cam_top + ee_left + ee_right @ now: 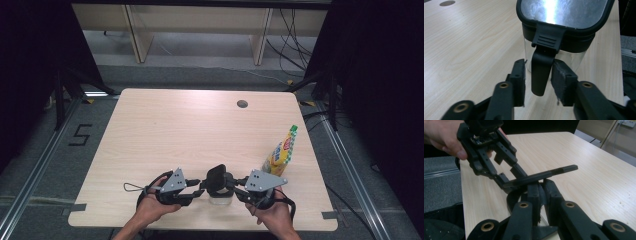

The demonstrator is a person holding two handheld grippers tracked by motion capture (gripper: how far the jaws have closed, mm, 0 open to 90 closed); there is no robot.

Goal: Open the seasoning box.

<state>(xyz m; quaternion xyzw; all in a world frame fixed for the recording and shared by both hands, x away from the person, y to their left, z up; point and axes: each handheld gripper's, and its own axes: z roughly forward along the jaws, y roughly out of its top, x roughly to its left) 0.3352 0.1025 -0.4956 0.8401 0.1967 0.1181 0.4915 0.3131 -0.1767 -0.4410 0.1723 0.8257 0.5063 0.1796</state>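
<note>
Clear jar with black clip-lock lid at the near table edge, between your hands. Left gripper: jaws apart astride the hanging latch flap, pads not pressing; centre them, then close squarely. Right gripper: jaws clamped together on the opposite latch; hold steady. The high view adds the yellow sauce bottle, well apart at right

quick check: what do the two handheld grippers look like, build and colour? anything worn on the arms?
Both the left gripper and the right gripper are black linkage frames with brass-coloured pivot pins and flat black padded jaws. Each carries a grey three-cornered plate dotted with small holes on top. A thin black cable loops out beside the left one. The forearms are bare, no sleeves or gloves.
</note>
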